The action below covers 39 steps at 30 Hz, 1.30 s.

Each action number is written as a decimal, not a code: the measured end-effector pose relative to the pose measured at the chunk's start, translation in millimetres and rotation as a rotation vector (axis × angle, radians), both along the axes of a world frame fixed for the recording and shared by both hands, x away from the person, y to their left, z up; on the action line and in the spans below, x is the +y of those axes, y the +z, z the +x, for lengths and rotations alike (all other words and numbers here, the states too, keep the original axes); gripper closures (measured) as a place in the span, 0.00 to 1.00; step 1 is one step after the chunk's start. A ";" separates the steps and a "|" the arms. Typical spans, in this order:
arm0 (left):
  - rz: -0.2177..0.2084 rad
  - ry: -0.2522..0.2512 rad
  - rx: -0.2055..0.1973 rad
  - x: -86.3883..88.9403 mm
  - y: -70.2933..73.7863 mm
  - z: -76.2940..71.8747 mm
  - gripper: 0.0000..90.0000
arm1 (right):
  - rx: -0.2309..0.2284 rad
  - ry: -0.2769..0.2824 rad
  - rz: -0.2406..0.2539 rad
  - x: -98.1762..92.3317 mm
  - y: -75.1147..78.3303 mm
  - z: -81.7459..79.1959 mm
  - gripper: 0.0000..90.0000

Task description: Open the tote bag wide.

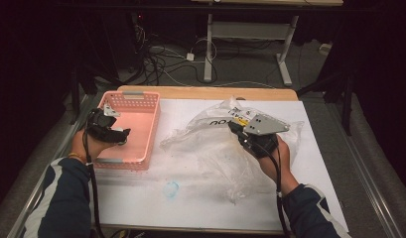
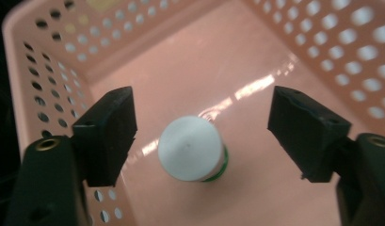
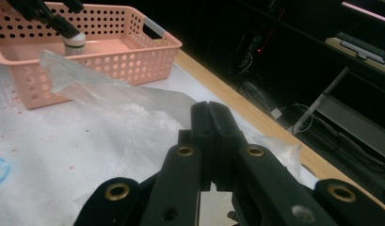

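Observation:
A pink perforated basket (image 1: 141, 95) stands at the table's left. Inside it a small white-capped container with a green band (image 2: 188, 148) stands upright on the basket floor (image 2: 256, 56). My left gripper (image 2: 202, 127) hovers over it, open; its pads flank the cap without touching. From the right gripper view the container (image 3: 75, 42) and the left gripper (image 3: 63, 23) show inside the basket (image 3: 110, 61). My right gripper (image 1: 235, 130) is shut on a crumpled clear plastic bag (image 1: 215, 148) at mid-table, holding part of it up. Its jaws (image 3: 210, 110) meet, with film (image 3: 110, 94) spreading from both sides.
A white sheet (image 1: 190, 208) covers the table, with a blue smear (image 1: 170, 189) near the front. A wooden edge (image 1: 205, 92) runs along the far side. Beyond it are a desk frame (image 1: 208, 49) and cables on the floor.

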<state>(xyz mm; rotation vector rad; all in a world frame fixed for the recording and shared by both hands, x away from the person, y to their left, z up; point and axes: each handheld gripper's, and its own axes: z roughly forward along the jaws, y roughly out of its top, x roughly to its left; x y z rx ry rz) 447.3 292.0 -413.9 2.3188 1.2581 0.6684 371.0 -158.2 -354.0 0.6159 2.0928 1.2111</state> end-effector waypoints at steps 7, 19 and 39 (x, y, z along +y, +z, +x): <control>0.073 0.008 0.151 0.8 -17.3 22.4 0.41 | -0.007 -0.007 0.016 -2.6 2.1 3.3 1.00; 0.065 -0.004 0.219 3.4 -25.6 29.2 0.50 | 0.003 0.007 0.010 -2.7 0.4 -0.2 1.00; -0.038 -0.081 -0.015 -6.9 6.3 2.1 0.54 | 0.001 -0.011 0.014 -4.7 -0.9 0.5 1.00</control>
